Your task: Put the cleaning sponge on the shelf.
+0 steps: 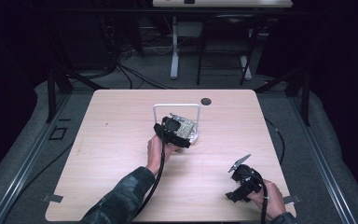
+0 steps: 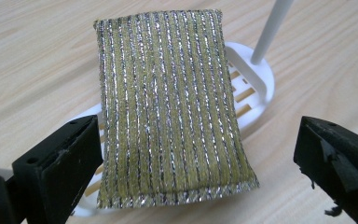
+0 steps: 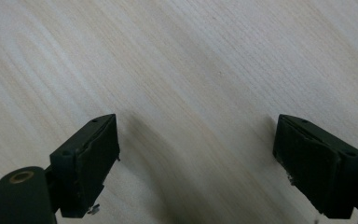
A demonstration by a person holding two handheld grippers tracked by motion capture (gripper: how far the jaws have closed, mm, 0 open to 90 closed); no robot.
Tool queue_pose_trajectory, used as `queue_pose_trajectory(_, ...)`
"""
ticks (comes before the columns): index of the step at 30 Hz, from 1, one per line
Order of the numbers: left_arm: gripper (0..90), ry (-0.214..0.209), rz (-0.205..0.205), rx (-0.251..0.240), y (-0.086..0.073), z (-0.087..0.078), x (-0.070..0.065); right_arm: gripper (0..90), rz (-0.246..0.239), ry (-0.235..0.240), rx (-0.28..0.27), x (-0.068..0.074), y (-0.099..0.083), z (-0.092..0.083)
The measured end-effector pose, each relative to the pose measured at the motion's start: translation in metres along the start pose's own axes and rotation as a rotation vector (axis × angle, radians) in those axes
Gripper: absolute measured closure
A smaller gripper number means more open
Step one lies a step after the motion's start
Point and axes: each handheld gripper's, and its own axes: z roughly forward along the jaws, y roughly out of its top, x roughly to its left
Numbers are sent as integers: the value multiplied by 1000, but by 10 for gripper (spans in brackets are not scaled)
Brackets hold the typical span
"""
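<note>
1. Left gripper view: the left gripper (image 2: 191,154) has its two black jaws spread wide at lower left and lower right of the frame, and they hold nothing.
2. Between those jaws lies a scouring pad (image 2: 170,107), olive-yellow with silver glitter stripes. Its near end sits in the gap; the left jaw's pad is right at its edge, whether touching I can't tell, and the right jaw stands well apart.
3. The pad rests on a white slotted soap tray (image 2: 256,88), running from lower centre to upper centre of the frame. A white post (image 2: 270,30) rises from the tray at upper right.
4. No brand, label or readable writing on pad or tray.
5. Right gripper view: the right gripper (image 3: 193,163) is also wide open, nothing in it, bare pale wood table (image 3: 191,60) beneath.
6. High view: the left gripper (image 1: 175,130) is at mid-frame over the tray, under a white wire frame (image 1: 177,108). The right gripper (image 1: 242,179) sits low right near the table edge.
</note>
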Motion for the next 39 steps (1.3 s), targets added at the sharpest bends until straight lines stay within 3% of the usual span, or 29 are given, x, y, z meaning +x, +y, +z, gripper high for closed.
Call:
queue_pose_trajectory(7, 2, -24, 12, 8, -4, -12, 4, 137, -5, -3, -3, -2, 1, 1)
queue_pose_trajectory(15, 2, -54, 60, 2, -12, -35, 3, 137, 0, -15, -41, 0, 0, -5)
queue_pose_trajectory(21, 2, -50, 101, 2, -17, -51, 3, 136, 7, -23, -53, 0, 0, -6)
queue_pose_trajectory(28, 1, -57, 110, 0, -24, -64, 7, 136, 16, -35, -74, 0, 1, -9)
queue_pose_trajectory(39, 1, -79, 139, 14, -50, -92, 11, 135, 27, -55, -89, -1, 0, -11)
